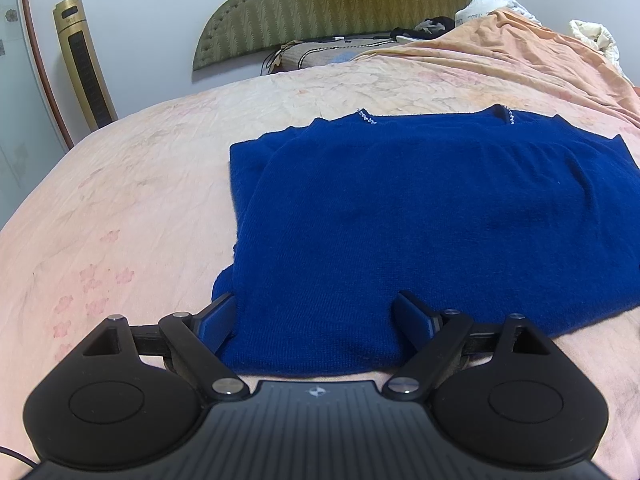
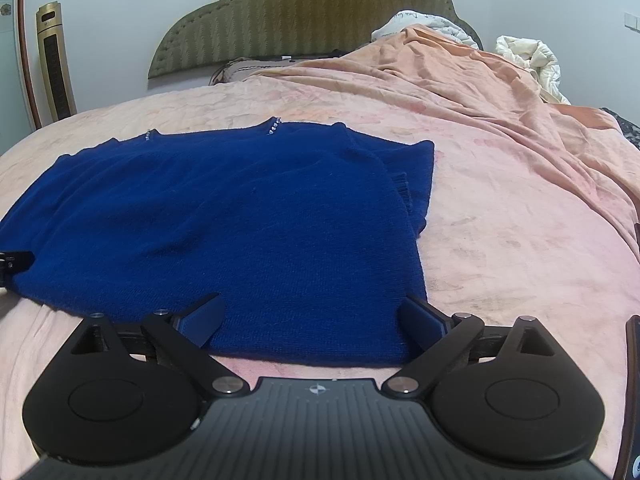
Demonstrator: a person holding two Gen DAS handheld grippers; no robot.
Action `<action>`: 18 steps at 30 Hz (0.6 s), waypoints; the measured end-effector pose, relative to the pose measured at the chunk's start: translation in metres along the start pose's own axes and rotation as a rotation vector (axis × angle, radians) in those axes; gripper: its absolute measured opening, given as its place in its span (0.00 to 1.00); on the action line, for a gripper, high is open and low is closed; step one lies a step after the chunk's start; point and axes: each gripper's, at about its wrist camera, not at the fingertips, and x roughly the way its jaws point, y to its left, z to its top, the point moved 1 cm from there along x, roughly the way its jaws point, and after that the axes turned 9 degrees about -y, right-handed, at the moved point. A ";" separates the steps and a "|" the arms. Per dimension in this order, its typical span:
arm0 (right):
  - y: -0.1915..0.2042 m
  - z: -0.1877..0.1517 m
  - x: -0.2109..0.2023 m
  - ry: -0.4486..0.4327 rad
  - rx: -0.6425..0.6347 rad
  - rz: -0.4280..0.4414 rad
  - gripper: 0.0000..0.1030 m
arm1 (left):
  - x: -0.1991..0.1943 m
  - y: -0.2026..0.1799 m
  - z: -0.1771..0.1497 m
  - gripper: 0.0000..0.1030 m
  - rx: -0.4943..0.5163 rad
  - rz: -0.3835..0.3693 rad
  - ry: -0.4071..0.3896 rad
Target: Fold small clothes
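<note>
Clearly both the left gripper and right gripper gape wide over the blue sweater's hem, perhaps touching.

- Both views are evenly and softly lit, rather dim, with a cool cast; the light's source cannot be told.
- Shadows are faint, only a thin dark line under the blue sweater at the bed's near edge.
- No glare.
- Fisheye bending curves the walls; the corners go black.
- The far headboard looks slightly soft.

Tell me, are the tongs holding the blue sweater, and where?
No. Both tongs, left and right, stand wide open over the near hem of the blue sweater; neither pinches it.
</note>
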 end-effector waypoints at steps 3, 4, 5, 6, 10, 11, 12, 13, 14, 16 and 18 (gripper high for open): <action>0.000 0.000 0.001 0.003 -0.002 0.002 0.96 | 0.001 0.001 0.001 0.84 -0.005 -0.002 0.005; 0.001 0.000 0.001 0.004 -0.002 0.002 0.96 | 0.001 0.000 0.001 0.85 -0.008 -0.001 0.006; 0.002 0.000 0.001 0.005 -0.002 0.001 0.97 | 0.000 0.000 0.001 0.85 -0.010 -0.001 0.005; 0.002 -0.001 0.001 0.004 -0.003 0.001 0.97 | 0.000 0.000 0.001 0.85 -0.010 -0.001 0.004; 0.001 0.000 0.001 0.004 -0.002 0.002 0.97 | -0.001 -0.001 0.000 0.85 -0.011 0.002 0.000; 0.001 0.000 0.001 0.004 -0.002 0.001 0.97 | -0.001 -0.001 0.000 0.85 -0.011 0.002 0.001; 0.003 0.000 0.001 0.005 -0.003 0.000 0.97 | -0.001 -0.001 0.000 0.85 -0.011 0.001 0.003; 0.003 -0.001 0.001 0.005 -0.004 0.000 0.97 | -0.001 -0.001 0.001 0.85 -0.012 0.001 0.004; 0.004 -0.001 0.001 0.006 -0.006 -0.001 0.97 | -0.001 -0.001 0.001 0.85 -0.014 0.000 0.003; 0.006 -0.002 0.000 0.006 -0.007 -0.001 0.97 | -0.001 0.000 0.000 0.85 -0.017 0.000 0.002; 0.006 -0.002 0.000 0.006 -0.007 -0.001 0.97 | -0.002 0.000 0.000 0.85 -0.018 0.000 0.001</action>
